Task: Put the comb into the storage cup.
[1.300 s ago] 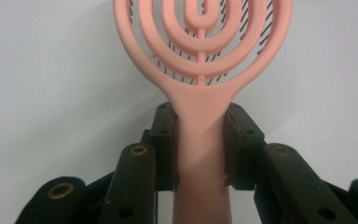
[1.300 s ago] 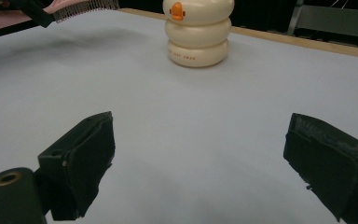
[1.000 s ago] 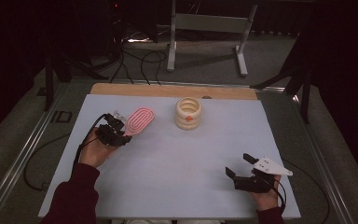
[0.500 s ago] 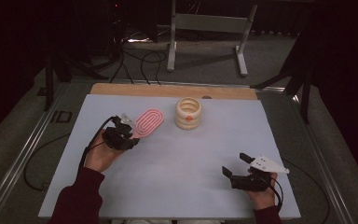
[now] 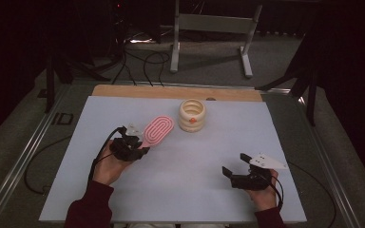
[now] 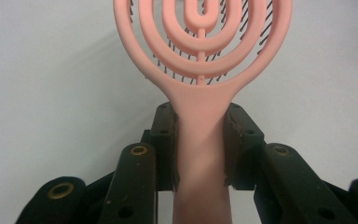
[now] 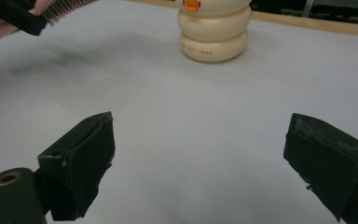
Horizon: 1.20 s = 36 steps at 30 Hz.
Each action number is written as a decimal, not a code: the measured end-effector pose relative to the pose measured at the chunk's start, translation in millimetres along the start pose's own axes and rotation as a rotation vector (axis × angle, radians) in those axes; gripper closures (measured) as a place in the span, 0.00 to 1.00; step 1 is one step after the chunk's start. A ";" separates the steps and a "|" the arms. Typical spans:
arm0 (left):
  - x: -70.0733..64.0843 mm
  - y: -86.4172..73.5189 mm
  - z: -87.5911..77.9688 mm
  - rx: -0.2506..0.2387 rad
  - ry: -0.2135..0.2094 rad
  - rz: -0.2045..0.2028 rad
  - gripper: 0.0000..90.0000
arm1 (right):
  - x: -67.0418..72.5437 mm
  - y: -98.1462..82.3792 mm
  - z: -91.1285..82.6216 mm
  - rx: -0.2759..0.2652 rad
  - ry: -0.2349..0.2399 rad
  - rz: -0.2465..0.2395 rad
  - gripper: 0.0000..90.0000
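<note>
A pink hairbrush with an oval head of concentric rings is held by its handle in my left gripper, which is shut on it at the table's left middle. In the left gripper view the handle of the hairbrush sits clamped between both pads, and dark bristles show under the head. A cream ribbed holder with an orange mark stands just right of the brush head; the holder also stands ahead in the right gripper view. My right gripper rests low at the front right, open, with nothing between its jaws.
The grey-white mat covers the table, with a wooden strip along its far edge. Behind the table stand a metal frame and loose cables on the floor. Dark stands flank the table at both sides.
My left gripper has carried the pink hairbrush to the right, closer to the cream holder. The right gripper has stayed where it was.
</note>
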<state>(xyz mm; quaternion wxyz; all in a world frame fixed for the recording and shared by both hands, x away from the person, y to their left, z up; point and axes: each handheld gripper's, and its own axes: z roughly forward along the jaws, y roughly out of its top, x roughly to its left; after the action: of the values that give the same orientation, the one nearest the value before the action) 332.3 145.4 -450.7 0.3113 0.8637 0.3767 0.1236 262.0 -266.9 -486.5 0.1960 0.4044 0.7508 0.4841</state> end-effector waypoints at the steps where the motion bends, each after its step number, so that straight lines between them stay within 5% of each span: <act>1: -0.9 -1.4 0.3 -0.004 -0.002 -0.002 0.77 | 0.4 0.6 1.5 0.008 -0.003 -0.003 0.10; 27: -15.2 -4.7 -9.2 -0.050 -0.012 0.065 0.77 | 20.1 34.8 36.3 0.017 0.082 0.054 0.10; 28: -21.9 -3.1 -11.1 -0.074 -0.002 0.092 0.77 | 20.1 34.8 36.3 0.017 0.082 0.054 0.10; 36: -32.8 -0.9 -11.5 -0.107 -0.002 0.124 0.77 | 34.2 57.5 53.1 0.022 0.153 0.054 0.10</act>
<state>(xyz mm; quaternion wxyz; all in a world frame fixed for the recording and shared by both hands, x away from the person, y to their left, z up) 304.0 127.1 -441.7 0.3490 0.8676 0.3152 0.1615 302.0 -197.7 -456.4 0.1204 0.3886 0.7576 0.5105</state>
